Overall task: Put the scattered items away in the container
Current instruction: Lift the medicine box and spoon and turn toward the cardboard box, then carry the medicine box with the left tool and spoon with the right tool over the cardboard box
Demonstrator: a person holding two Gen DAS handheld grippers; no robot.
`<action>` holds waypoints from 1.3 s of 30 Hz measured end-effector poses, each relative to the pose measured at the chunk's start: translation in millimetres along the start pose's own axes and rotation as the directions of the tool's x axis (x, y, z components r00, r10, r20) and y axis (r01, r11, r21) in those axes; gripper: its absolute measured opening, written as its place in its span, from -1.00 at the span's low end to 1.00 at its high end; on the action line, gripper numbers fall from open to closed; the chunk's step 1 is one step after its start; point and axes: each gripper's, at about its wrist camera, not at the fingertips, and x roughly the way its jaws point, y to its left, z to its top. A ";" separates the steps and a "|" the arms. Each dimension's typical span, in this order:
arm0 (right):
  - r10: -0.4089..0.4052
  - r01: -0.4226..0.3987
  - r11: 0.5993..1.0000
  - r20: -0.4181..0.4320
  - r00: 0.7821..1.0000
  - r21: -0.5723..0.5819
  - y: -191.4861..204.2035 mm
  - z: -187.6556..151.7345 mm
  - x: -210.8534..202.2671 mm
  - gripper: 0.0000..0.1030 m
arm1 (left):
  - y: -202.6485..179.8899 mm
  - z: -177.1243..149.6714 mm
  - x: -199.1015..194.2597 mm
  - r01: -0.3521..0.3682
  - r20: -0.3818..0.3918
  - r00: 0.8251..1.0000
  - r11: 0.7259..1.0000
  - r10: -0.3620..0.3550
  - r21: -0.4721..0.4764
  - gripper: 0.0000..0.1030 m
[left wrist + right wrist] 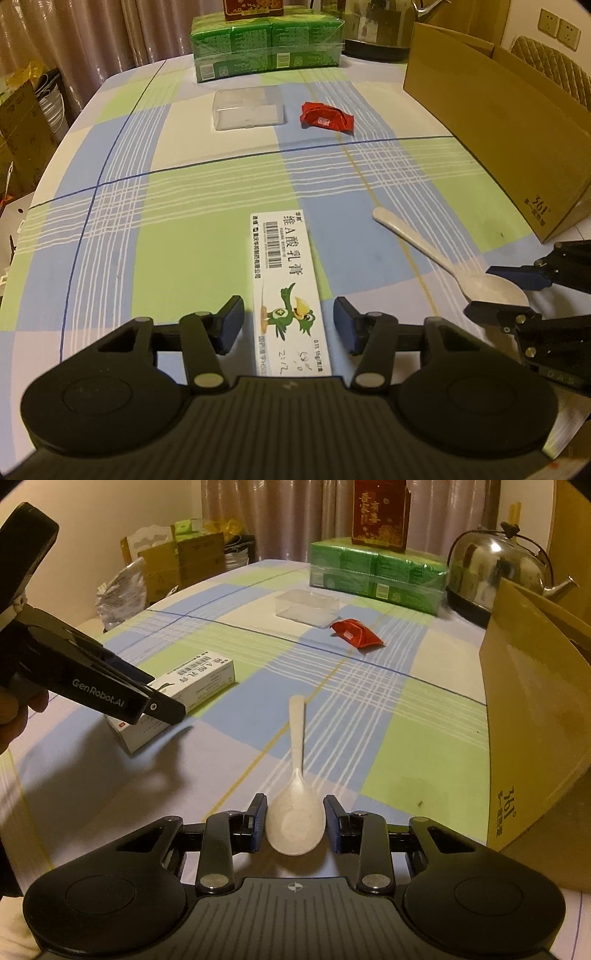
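We hold the left gripper [289, 325] low over the checked cloth [184, 229], its jaws spread wide on either side of the white ointment box [286, 288], with a gap showing at each pad, so nothing is gripped. Our right gripper [295, 821] is also apart, its pads flanking the bowl of the pale spoon [295, 812]; the left pad looks to be touching the bowl, while a narrow gap shows at the right. The spoon lies flat, handle pointing away from us. Farther off rest a clear lid [249, 108] and, just beside it, a red packet [327, 118]. The cardboard box [491, 122] stands at the right edge, near the spoon, and we cannot see inside it
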 end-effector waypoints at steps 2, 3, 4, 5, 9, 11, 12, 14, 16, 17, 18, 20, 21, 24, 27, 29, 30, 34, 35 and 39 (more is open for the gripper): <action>-0.001 0.001 1.000 0.000 1.000 0.007 0.3 -0.5 -1.8 -0.42 | -1.2 -1.9 -0.3 -0.005 -0.004 1.000 1.000 0.005 0.005 -0.36; -0.001 0.001 1.000 0.000 1.000 0.010 0.2 -1.0 -2.9 -0.42 | -1.7 -3.1 -1.4 -0.004 -0.004 1.000 1.000 0.004 0.005 -0.36; -0.004 0.004 1.000 0.000 1.000 0.013 0.6 -1.4 -4.1 -0.42 | -2.3 -4.7 -2.5 0.001 -0.006 1.000 1.000 -0.001 0.004 -0.36; -0.007 0.007 1.000 0.001 1.000 0.016 1.1 -1.8 -5.3 -0.42 | -3.3 -6.2 -3.8 0.004 -0.008 1.000 1.000 -0.004 0.006 -0.36; -0.013 0.013 0.999 0.009 1.000 0.033 2.7 -3.3 -11.6 -0.42 | -10.6 -14.7 -11.8 0.021 -0.016 1.000 1.000 -0.021 0.017 -0.36; -0.015 0.014 0.999 0.013 1.000 0.042 2.7 -2.9 -15.1 -0.42 | -14.8 -18.6 -16.3 0.031 -0.019 0.999 0.999 -0.031 0.019 -0.36; -0.018 0.017 0.999 0.016 1.000 0.045 3.1 -2.3 -17.0 -0.42 | -16.6 -20.2 -18.3 0.037 -0.020 0.999 0.999 -0.037 0.018 -0.36; -0.023 0.022 0.998 0.023 0.999 0.050 3.5 -0.6 -21.3 -0.42 | -19.7 -22.5 -22.4 0.045 -0.019 0.999 0.999 -0.044 0.017 -0.36; -0.027 0.026 0.998 0.031 0.999 0.055 3.2 1.3 -26.5 -0.42 | -22.7 -23.6 -26.7 0.052 -0.020 0.998 0.998 -0.051 0.019 -0.36; -0.031 0.029 0.998 0.034 0.999 0.055 3.1 2.1 -28.6 -0.42 | -24.1 -23.9 -28.1 0.054 -0.021 0.998 0.998 -0.053 0.021 -0.36; -0.034 0.032 0.998 0.038 0.999 0.057 2.8 3.0 -31.0 -0.42 | -25.5 -24.4 -29.5 0.053 -0.020 0.998 0.998 -0.052 0.024 -0.36; -0.038 0.035 0.998 0.040 0.999 0.060 2.4 3.5 -34.8 -0.42 | -28.6 -25.4 -31.2 0.048 -0.021 0.999 0.998 -0.047 0.034 -0.36; -0.039 0.037 0.997 0.039 0.998 0.060 2.4 3.0 -36.0 -0.42 | -30.3 -26.2 -31.4 0.047 -0.023 0.999 0.998 -0.046 0.040 -0.36; -0.045 0.042 0.997 0.037 0.998 0.062 3.1 0.4 -38.5 -0.42 | -33.0 -27.3 -28.7 0.053 -0.041 0.998 0.997 -0.050 0.052 -0.36; -0.046 0.043 0.997 0.034 0.998 0.066 3.8 -1.6 -39.8 -0.42 | -32.7 -26.5 -25.6 0.049 -0.036 0.998 0.998 -0.047 0.045 -0.36; -0.045 0.043 0.997 0.030 0.999 0.069 4.3 -2.2 -39.3 -0.42 | -32.1 -24.2 -22.8 0.050 -0.033 0.998 0.998 -0.049 0.036 -0.36; -0.045 0.043 0.997 0.028 0.999 0.070 4.5 -2.1 -38.4 -0.42 | -32.4 -22.8 -20.6 0.050 -0.034 0.998 0.998 -0.048 0.036 -0.36; -0.043 0.042 0.997 0.021 0.999 0.071 3.7 -2.8 -33.8 -0.42 | -32.7 -19.6 -11.1 0.051 -0.049 0.998 0.998 -0.049 0.042 -0.36; -0.042 0.041 0.997 0.019 0.999 0.073 3.2 -2.5 -32.5 -0.42 | -32.7 -19.5 -10.3 0.049 -0.052 0.998 0.998 -0.047 0.043 -0.35; -0.042 0.040 0.996 0.023 0.999 0.074 2.3 -0.6 -32.0 -0.42 | -31.7 -20.3 -15.9 0.063 -0.048 0.997 0.997 -0.061 0.035 -0.36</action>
